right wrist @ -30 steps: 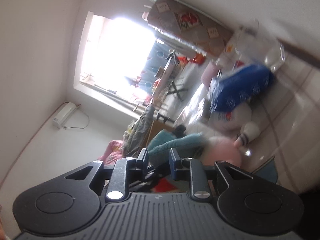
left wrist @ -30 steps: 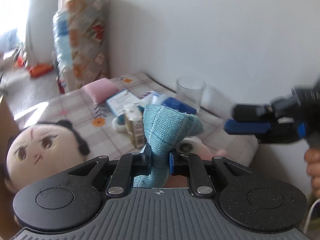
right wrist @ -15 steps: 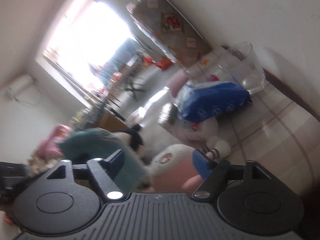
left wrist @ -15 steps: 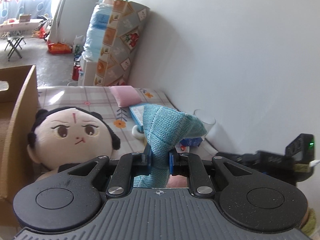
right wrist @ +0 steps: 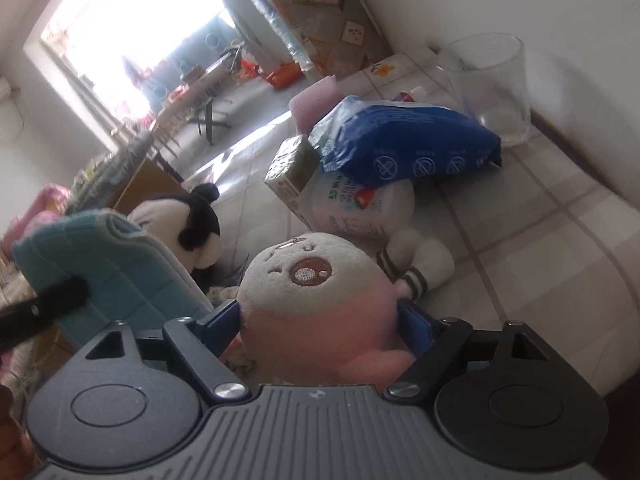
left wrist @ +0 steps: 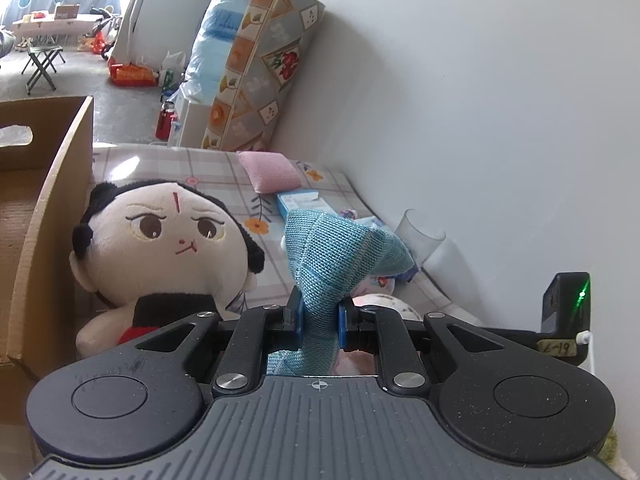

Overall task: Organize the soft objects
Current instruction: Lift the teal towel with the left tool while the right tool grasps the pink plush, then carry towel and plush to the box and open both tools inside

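Note:
My left gripper [left wrist: 318, 316] is shut on a teal knitted cloth [left wrist: 340, 252], which stands bunched above the fingers. The same cloth [right wrist: 100, 256] hangs at the left of the right wrist view. My right gripper [right wrist: 320, 316] stands wide open, with a pink and white plush toy [right wrist: 316, 292] filling the gap between its blue fingers [right wrist: 222, 318]. I cannot tell whether the pads press on it. A black-haired plush doll [left wrist: 168, 240] leans against a cardboard box [left wrist: 44, 200] on the checked tablecloth. A pink pad [left wrist: 272, 168] lies further back.
A blue packet [right wrist: 408, 140] rests on a white pouch [right wrist: 352, 208] and a small carton [right wrist: 292, 172] behind the plush. A clear glass [right wrist: 488, 84] stands by the wall. The box is open-topped, at the left. The wall runs along the table's right side.
The right gripper's jaws widened and came down around the pink plush. The left gripper, still holding the cloth, swung so that the doll and the box came into view.

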Available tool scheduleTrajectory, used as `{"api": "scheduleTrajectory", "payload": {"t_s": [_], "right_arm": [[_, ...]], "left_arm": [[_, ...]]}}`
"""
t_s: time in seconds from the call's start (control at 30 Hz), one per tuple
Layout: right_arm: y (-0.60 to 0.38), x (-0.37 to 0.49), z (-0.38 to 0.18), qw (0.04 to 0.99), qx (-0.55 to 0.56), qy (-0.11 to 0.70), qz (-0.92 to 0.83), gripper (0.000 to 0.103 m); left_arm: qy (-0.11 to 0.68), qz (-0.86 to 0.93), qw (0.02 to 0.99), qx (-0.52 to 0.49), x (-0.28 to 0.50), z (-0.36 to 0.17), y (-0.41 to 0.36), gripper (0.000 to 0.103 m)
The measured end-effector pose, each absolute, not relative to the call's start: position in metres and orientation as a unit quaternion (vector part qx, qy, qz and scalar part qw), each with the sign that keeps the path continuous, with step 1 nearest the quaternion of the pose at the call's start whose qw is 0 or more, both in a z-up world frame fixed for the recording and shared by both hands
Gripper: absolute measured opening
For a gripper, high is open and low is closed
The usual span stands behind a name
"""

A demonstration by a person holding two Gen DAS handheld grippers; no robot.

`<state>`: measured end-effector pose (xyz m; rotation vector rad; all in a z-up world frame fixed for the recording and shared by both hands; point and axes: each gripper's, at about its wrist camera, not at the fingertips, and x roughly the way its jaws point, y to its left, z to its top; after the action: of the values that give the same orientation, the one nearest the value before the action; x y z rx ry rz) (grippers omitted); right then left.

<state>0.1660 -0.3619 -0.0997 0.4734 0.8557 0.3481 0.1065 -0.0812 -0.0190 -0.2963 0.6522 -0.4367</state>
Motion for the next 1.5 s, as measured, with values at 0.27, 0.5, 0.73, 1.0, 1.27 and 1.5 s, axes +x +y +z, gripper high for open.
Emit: {"api": "scheduleTrajectory", "payload": {"t_s": [0.27,0.5,0.73,1.0,1.27,1.5], "right_arm": [[-0.372,0.146,-0.089,0.865,0.256,0.398,0.167,0.081],[-0.371,0.114,-0.054,0.869,0.269,0.367,0.194,0.081],[-0.337,0.1,0.013,0.874,0.246,0.307,0.287,0.081],[-0.24,0.147,0.078,0.841,0.205,0.267,0.423,0.081],[-0.103,0.239,0.098,0.814,0.132,0.314,0.47,0.081],[0.009,0.309,0.067,0.811,0.025,0.368,0.455,0.081]], "left_arm": [[0.324,-0.213,0.908,-0.16,0.105,-0.026,-0.075,0.014],[0.32,-0.216,0.903,-0.191,0.091,-0.016,-0.057,0.014],[0.279,-0.206,0.91,-0.229,0.06,0.021,-0.016,0.014],[0.216,-0.11,0.939,-0.245,0.041,0.074,0.064,0.014],[0.261,0.035,0.933,-0.244,0.114,0.071,0.146,0.014],[0.341,0.115,0.904,-0.232,0.2,0.029,0.214,0.014]]}}
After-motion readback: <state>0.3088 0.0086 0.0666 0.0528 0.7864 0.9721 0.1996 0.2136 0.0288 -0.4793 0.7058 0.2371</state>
